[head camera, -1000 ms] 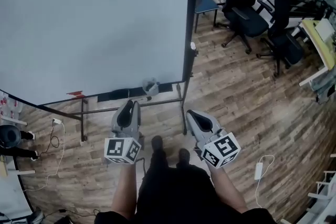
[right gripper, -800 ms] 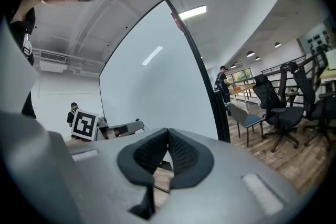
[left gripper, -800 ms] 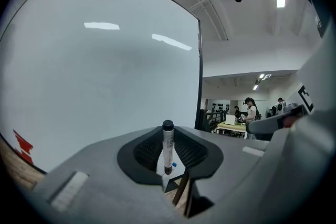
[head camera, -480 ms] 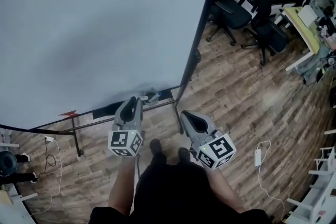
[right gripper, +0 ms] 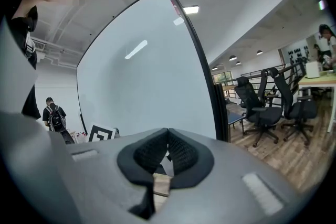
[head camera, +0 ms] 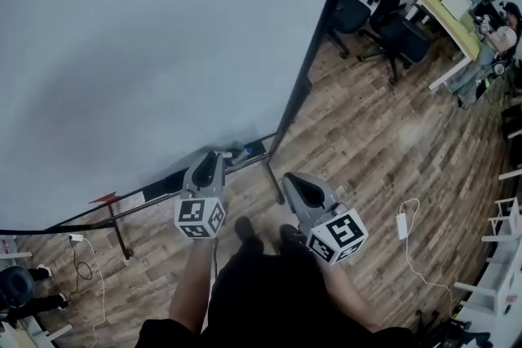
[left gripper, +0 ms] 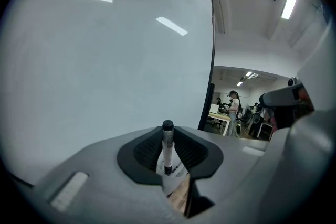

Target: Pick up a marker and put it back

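Observation:
A white marker with a black cap stands upright between the pads of my left gripper, which is shut on it. Its lower end meets a pale cup just below the jaws. In the head view the left gripper reaches to the whiteboard's tray, beside a small clear cup. My right gripper hangs to the right of the board's leg. Its pads are pressed together with nothing between them, and the right gripper faces the board's right edge.
The big whiteboard fills the front, on a dark frame with a post and floor bar. Office chairs and desks stand at the far right on wooden floor. A white cable with adapter lies on the right. People stand far off.
The head view has swung, so the board looks larger. Both grippers have come closer to the board, and the left one now reaches the tray by the cup.

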{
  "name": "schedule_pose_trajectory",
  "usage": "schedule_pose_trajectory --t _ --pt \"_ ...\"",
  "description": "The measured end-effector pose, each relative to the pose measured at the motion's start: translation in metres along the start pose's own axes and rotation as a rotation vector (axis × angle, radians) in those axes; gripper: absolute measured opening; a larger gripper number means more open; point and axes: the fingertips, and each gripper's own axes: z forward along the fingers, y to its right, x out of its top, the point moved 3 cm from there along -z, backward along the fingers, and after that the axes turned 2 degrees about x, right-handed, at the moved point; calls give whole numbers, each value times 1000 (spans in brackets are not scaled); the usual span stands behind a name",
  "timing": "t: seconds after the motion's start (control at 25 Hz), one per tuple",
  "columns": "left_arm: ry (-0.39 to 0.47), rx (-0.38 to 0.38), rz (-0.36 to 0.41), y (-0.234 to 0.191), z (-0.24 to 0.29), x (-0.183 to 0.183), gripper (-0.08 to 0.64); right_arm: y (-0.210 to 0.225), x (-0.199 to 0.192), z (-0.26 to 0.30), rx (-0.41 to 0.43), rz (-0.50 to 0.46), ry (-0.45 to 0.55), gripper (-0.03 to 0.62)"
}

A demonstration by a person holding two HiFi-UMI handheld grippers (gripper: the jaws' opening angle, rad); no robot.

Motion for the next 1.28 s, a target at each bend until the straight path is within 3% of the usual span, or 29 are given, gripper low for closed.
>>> schedule_pose_trajectory --t 0.76,1.28 --pt "-88 -69 2 -6 7 -34 89 -19 -9 17 6 8 -21 2" --pt "-70 -87 12 -4 -2 -32 100 -27 -9 11 13 0 -2 2"
